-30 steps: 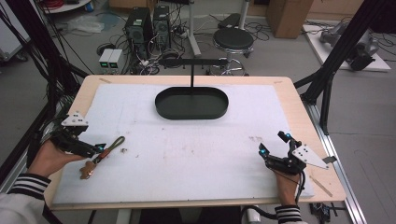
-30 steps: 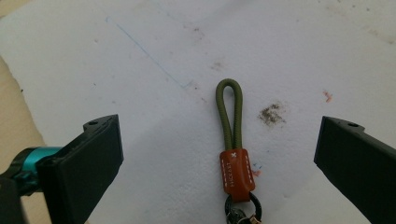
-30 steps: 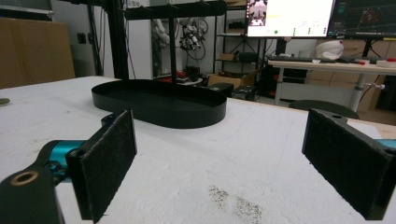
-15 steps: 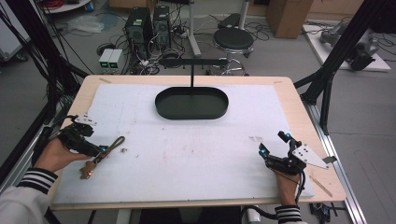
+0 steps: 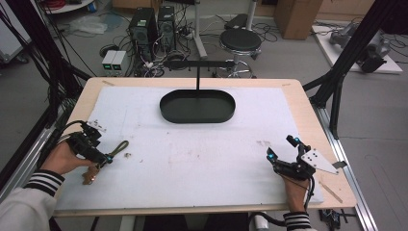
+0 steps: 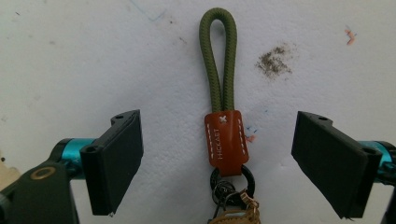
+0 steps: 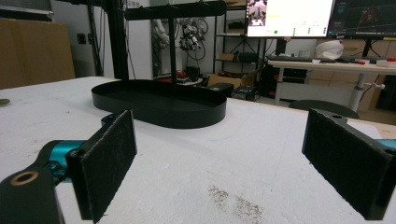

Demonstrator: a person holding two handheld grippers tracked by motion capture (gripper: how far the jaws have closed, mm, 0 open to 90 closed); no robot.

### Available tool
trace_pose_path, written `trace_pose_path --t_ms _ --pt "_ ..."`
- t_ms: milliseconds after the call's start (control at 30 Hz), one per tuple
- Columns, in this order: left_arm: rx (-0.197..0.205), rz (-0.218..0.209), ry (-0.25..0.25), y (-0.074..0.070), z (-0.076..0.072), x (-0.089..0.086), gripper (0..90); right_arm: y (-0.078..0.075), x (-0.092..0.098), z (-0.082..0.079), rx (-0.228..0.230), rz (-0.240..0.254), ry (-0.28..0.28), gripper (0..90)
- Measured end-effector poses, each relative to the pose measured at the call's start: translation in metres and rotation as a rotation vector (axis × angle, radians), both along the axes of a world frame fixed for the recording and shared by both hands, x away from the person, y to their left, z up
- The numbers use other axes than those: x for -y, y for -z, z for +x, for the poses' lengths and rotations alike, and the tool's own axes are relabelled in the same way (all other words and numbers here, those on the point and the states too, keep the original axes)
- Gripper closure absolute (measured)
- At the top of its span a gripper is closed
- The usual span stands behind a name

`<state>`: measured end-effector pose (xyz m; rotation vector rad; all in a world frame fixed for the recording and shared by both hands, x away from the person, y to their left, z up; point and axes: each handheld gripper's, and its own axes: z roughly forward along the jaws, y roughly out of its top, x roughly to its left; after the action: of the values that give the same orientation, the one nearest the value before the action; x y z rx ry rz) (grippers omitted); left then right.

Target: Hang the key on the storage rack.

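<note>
White padding (image 5: 202,159) covers the wooden table, and at its far middle stands a black oval tray (image 5: 197,106) with nothing seen inside it, a black T-shaped stand rising from its back edge. Near the left edge, the left gripper (image 5: 107,159) hovers with jaws spread wide on either side of an olive cord keychain (image 6: 225,126) lying flat on the padding. Near the right edge, the right gripper (image 5: 281,154) is also spread apart and holds nothing.

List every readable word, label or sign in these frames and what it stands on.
"HICKAET" or similar, letters partly unclear: stamped on the brown leather tab of the olive green cord key strap, with a small white X stitch above.
Screens on the far monitors: too small and blurred to read.
</note>
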<state>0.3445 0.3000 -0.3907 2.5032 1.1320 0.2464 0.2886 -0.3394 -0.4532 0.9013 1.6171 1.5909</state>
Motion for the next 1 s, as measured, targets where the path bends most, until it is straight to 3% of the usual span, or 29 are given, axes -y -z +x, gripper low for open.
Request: trace_pose_path --t_ms 267,533,567,700,1000 --pt "-0.087 0.020 -0.004 0.005 0.005 0.005 21.0 0.000 0.000 0.000 -0.004 0.000 0.000 9.1" --pt "-0.123 0.034 -0.022 0.008 0.008 0.006 27.1 0.000 0.000 0.000 -0.005 -0.001 0.000 9.1" --pt "-0.120 0.057 -0.030 0.009 0.009 0.007 26.9 0.000 0.000 0.000 -0.004 0.000 0.000 9.1" --pt "-0.128 0.068 -0.027 0.011 0.009 0.008 30.4 0.000 0.000 0.000 -0.004 0.001 0.000 9.1" --pt "-0.148 0.065 -0.022 0.012 0.009 0.010 39.9 0.000 0.000 0.000 -0.005 0.002 0.000 9.1"
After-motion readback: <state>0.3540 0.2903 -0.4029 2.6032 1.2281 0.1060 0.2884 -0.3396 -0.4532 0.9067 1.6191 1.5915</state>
